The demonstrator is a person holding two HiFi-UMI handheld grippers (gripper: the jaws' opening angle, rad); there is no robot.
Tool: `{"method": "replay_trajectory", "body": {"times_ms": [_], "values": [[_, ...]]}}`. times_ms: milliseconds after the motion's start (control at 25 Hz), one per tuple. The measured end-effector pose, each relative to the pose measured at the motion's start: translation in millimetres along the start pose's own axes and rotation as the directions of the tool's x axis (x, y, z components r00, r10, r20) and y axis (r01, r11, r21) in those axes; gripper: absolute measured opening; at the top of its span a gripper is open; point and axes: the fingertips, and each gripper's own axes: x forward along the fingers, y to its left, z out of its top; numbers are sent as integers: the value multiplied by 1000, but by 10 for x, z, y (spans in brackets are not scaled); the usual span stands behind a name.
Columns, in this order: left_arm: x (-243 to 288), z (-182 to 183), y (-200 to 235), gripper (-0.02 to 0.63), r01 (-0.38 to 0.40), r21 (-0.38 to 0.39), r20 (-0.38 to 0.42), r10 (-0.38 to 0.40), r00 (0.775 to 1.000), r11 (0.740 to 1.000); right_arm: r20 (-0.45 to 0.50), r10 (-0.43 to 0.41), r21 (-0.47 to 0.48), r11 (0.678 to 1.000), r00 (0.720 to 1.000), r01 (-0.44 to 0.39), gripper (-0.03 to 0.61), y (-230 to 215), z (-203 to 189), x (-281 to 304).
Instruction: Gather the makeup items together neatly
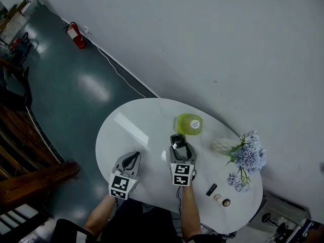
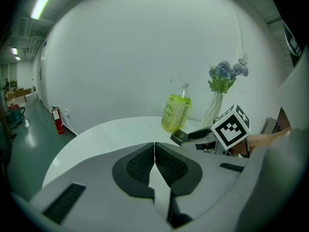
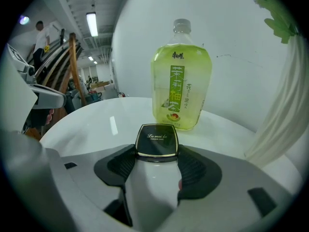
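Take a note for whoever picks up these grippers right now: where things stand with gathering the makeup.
Left gripper: shut, empty, over the table.
Right gripper: shut on the black compact, in front of the green bottle.
Other makeup: black tube, beige piece and small round item lie close together near the table's right end.
Done: compact gripped.
To do: set it beside those three.

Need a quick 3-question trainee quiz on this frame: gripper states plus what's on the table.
1. True or false: the left gripper is shut with nothing between its jaws.
2. The right gripper is shut on: A) a sponge B) a black compact C) a spoon
3. In the right gripper view, what stands on the table just beyond the held item?

Key: 1 true; 2 B; 3 a green bottle.
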Motion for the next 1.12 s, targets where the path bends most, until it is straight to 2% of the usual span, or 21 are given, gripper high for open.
{"method": "replay_trajectory", "body": {"times_ms": [240, 600, 1120], "values": [[-97, 10, -28, 20, -5, 8, 9, 5, 1000, 1000, 4, 30, 19, 999, 1000, -30, 281, 19, -6, -44], [-253, -2, -223, 20, 7, 31, 15, -7, 1000, 999, 47, 16, 43, 999, 999, -18, 281, -14, -95, -389], [-422, 197, -1132, 20, 128, 130, 57, -136, 989, 983, 112, -122, 133, 985, 986, 106, 281, -569, -322, -1463]]}}
